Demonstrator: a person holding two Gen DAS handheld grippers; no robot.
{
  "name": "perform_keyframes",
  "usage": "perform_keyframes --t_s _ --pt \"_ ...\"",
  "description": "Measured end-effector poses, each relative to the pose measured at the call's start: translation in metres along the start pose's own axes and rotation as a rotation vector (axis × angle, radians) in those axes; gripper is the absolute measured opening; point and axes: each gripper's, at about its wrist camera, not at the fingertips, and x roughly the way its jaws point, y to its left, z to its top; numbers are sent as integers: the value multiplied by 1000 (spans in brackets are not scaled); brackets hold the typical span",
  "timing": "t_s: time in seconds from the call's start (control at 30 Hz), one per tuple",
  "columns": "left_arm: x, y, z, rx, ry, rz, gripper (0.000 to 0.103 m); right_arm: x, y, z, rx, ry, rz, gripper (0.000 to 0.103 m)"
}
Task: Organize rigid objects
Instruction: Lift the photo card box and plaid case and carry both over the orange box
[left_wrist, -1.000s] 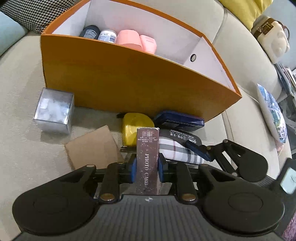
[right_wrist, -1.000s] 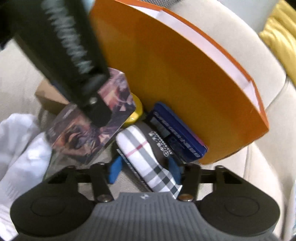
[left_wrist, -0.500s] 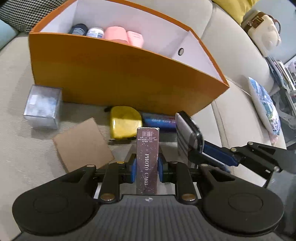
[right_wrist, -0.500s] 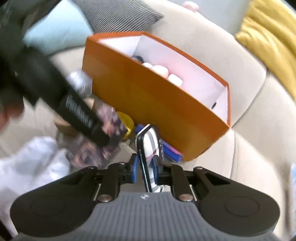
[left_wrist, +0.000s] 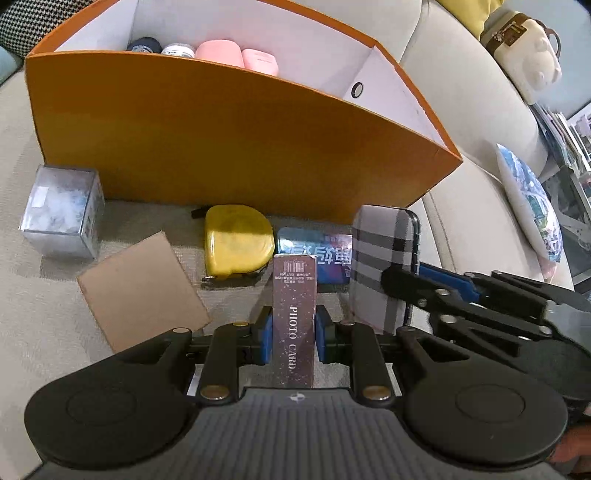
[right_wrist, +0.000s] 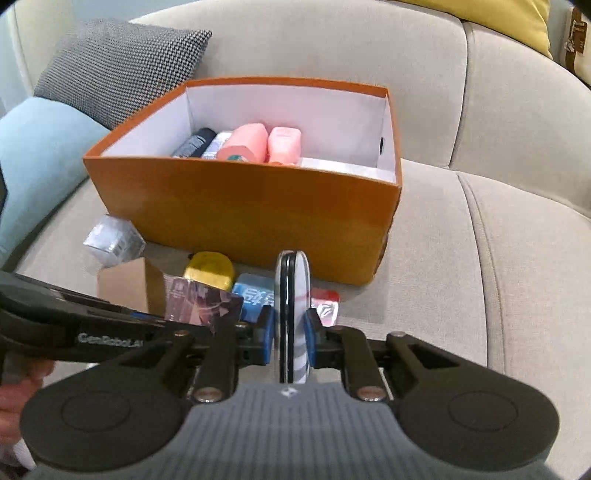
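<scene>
My left gripper (left_wrist: 293, 330) is shut on a dark photo card box (left_wrist: 294, 314), held upright above the sofa seat. My right gripper (right_wrist: 290, 338) is shut on a plaid case (right_wrist: 291, 317), held on edge; it also shows in the left wrist view (left_wrist: 382, 254). The orange box (left_wrist: 207, 136) stands ahead on the sofa and holds a dark can (right_wrist: 195, 142), a white jar (right_wrist: 218, 142) and two pink containers (right_wrist: 245, 142). A yellow tape measure (left_wrist: 238, 242), a blue pack (left_wrist: 317, 253), a brown card (left_wrist: 140, 288) and a clear cube (left_wrist: 61, 212) lie in front of it.
A houndstooth cushion (right_wrist: 118, 66) and a light blue cushion (right_wrist: 40, 155) sit left of the box. A printed pillow (left_wrist: 532, 206) and a cream plush (left_wrist: 524, 48) lie at the right. Beige sofa seat (right_wrist: 480, 258) stretches right of the box.
My right gripper closed on the plaid case, lifted it off the sofa and turned it on edge. Both grippers rose and pulled back. The left keeps its hold on the photo card box.
</scene>
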Motion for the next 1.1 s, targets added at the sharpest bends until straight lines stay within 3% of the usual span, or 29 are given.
perform_keyframes --t_s 0.3,0.53,0.83,1.1 --pt "2 0 5 8 -9 0 25 8 -17 5 61 9 -9 22" --pt "1 -9 3 33 -30 24 24 1 -11 3 32 7 -19 21" --pt "-42 -17 0 54 -102 -15 24 -21 -5 2 12 -22 -6 20" --pt "-82 -31 20 91 -130 -48 24 -58 10 29 -131 -67 31 20"
